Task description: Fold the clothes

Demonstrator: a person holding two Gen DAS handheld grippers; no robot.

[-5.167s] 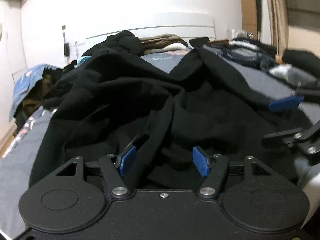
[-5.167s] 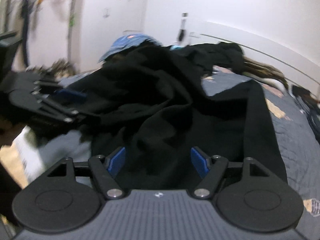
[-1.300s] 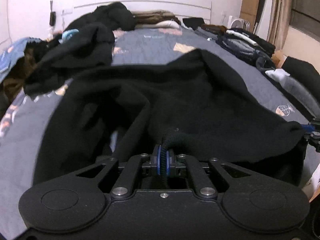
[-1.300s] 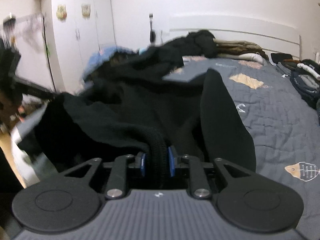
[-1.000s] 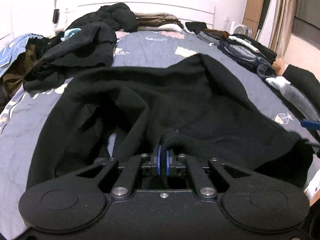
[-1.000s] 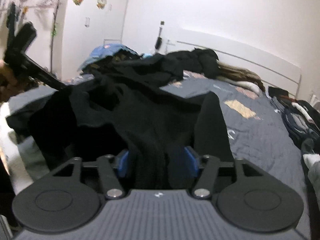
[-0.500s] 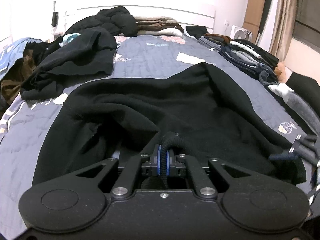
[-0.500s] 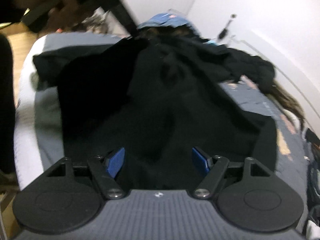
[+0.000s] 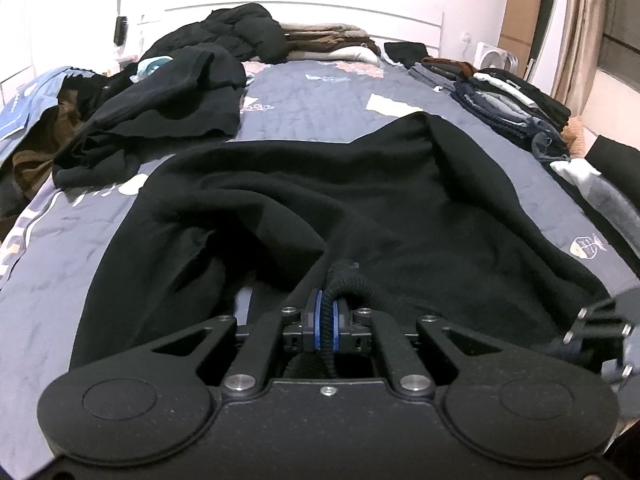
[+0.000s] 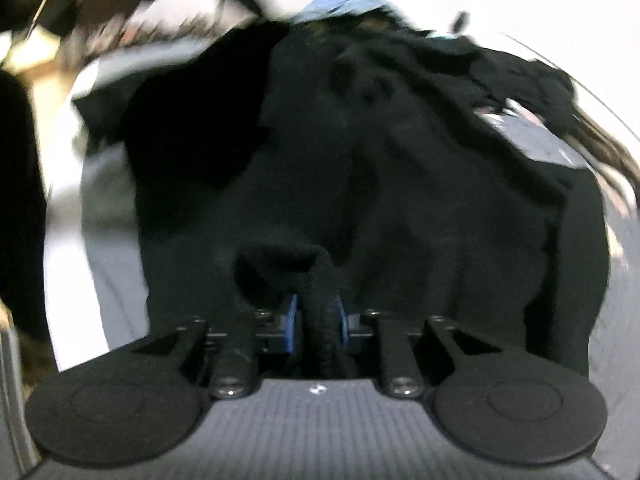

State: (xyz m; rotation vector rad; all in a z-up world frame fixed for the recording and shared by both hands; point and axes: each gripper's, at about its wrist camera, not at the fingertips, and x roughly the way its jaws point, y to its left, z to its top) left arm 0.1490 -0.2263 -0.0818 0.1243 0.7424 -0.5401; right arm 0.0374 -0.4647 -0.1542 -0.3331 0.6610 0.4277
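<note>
A black sweater [image 9: 360,208] lies spread and rumpled on the grey-blue bed [image 9: 328,96]. My left gripper [image 9: 328,320] is shut on its ribbed hem at the near edge. The right wrist view is blurred; there my right gripper [image 10: 316,320] is shut on a ribbed fold of the same black sweater [image 10: 400,180]. The right gripper also shows at the right edge of the left wrist view [image 9: 600,328], at the sweater's near right corner.
A heap of black clothes [image 9: 168,96] and blue fabric [image 9: 24,100] lie at the bed's left. Folded clothes [image 9: 500,100] are stacked along the right side. Brown and beige garments [image 9: 328,40] sit by the white headboard. The bed's edge is close in front.
My right gripper, open half a second ago, has closed on the sweater's hem. The left gripper keeps its grip. The sweater has been drawn flatter over the bed.
</note>
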